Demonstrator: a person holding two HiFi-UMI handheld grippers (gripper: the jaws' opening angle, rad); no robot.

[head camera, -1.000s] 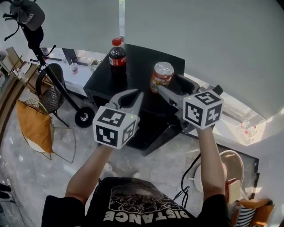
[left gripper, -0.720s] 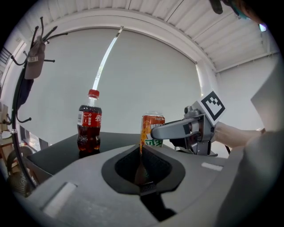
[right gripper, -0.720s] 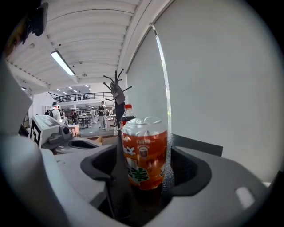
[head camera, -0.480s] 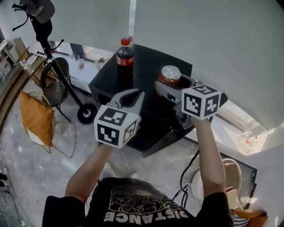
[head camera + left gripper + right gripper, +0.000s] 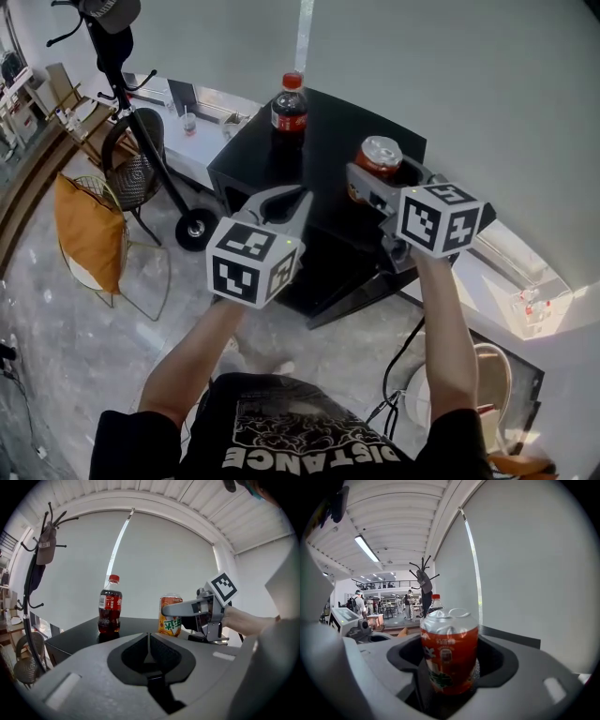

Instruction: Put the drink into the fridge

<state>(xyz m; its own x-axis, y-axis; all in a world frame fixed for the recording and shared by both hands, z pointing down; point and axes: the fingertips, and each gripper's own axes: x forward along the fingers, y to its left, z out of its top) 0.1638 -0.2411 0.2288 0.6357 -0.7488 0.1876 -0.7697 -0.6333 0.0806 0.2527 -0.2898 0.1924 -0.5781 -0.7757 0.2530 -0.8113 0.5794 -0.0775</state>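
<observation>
The orange drink can [image 5: 450, 660] is held upright between the jaws of the right gripper [image 5: 382, 180], which are clamped on its body, so its long axis is vertical. Beneath that gripper lies the top of the black fridge [image 5: 333, 131]; whether the can rests on it or hangs just above cannot be told, but it is outside the cabinet. A cola bottle [image 5: 289, 108] is stood on the same top, ahead and to the left of the can. The left gripper [image 5: 286, 202], jaws together on nothing, is held leftward over the fridge front and is judged the freer one for the door
</observation>
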